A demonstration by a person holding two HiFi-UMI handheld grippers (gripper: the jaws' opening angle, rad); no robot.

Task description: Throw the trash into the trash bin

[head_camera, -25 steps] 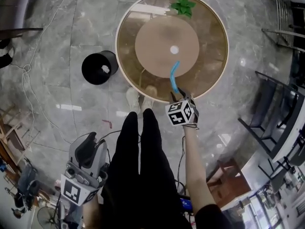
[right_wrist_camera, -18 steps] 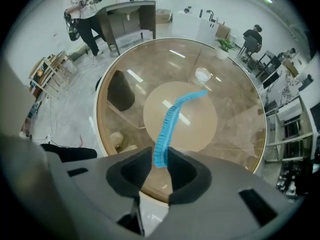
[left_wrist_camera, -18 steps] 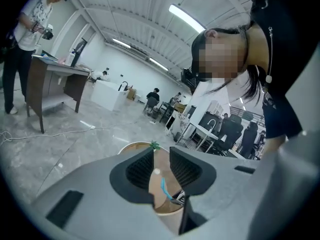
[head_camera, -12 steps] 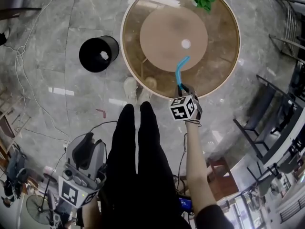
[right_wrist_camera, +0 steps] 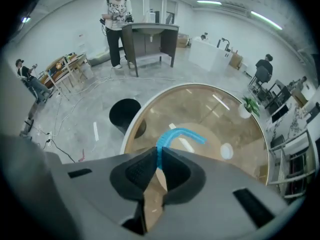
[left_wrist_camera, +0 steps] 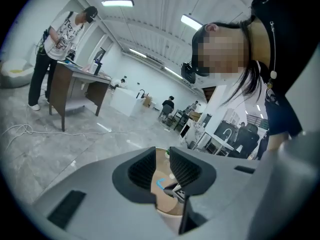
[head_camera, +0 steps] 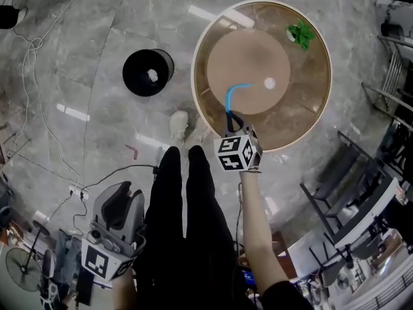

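Observation:
A curved blue strip point(head_camera: 232, 95) of trash hangs over the round glass table point(head_camera: 303, 112). My right gripper point(head_camera: 231, 120) grips its near end from above; the jaws are closing with the strip point(right_wrist_camera: 175, 134) pinched between the pads. The black trash bin point(head_camera: 148, 73) stands on the floor left of the table, with a white scrap inside; the right gripper view shows the bin point(right_wrist_camera: 125, 115) left of the strip. My left gripper point(head_camera: 122, 200) is low at the left beside my legs, far from the table, jaws apart and empty point(left_wrist_camera: 162, 171).
A small white disc point(head_camera: 270, 82) and a green plant point(head_camera: 301, 34) rest on the table. Cables point(head_camera: 39, 95) trail over the marble floor at the left. Chairs point(head_camera: 361, 199) stand at the right. A person stands at a desk point(right_wrist_camera: 147, 39) beyond the bin.
The right gripper's jaws have closed on the blue strip and carried it left over the table. The head view has swung, so table and bin sit further right. The left gripper dropped slightly.

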